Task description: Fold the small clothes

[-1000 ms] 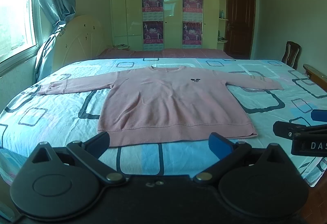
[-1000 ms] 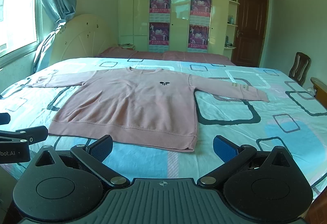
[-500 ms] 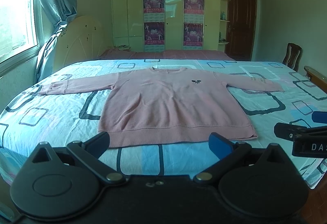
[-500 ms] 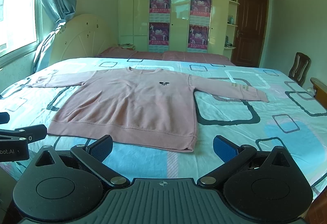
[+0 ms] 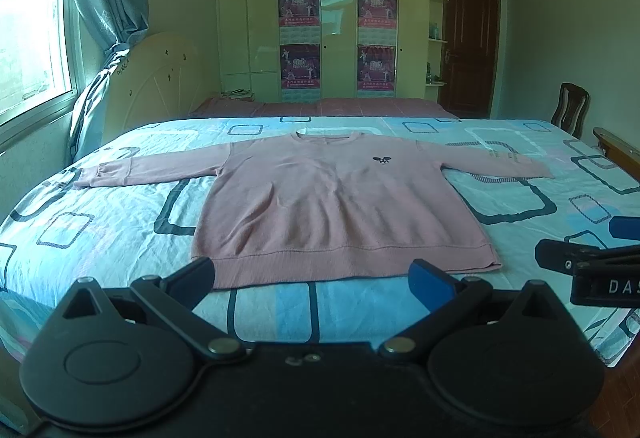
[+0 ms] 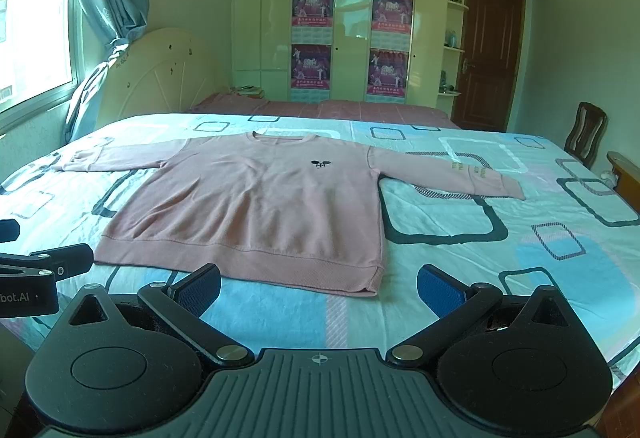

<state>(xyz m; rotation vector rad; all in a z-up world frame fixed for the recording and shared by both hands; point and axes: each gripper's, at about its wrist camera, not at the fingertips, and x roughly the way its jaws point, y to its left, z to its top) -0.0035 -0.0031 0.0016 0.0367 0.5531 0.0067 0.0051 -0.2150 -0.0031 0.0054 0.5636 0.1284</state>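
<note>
A pink long-sleeved sweatshirt lies flat and face up on the bed, sleeves spread to both sides, with a small dark logo on the chest; it also shows in the right wrist view. My left gripper is open and empty, held just short of the hem's middle. My right gripper is open and empty, held short of the hem's right corner. Each gripper shows at the edge of the other's view.
The bed has a light blue sheet with dark rectangle prints. A cream headboard and curtained window are at left. Wardrobes with posters, a brown door and a wooden chair stand behind and at right.
Almost nothing has changed; the left wrist view has tilted very slightly. Both grippers stay open and the sweatshirt has not moved.
</note>
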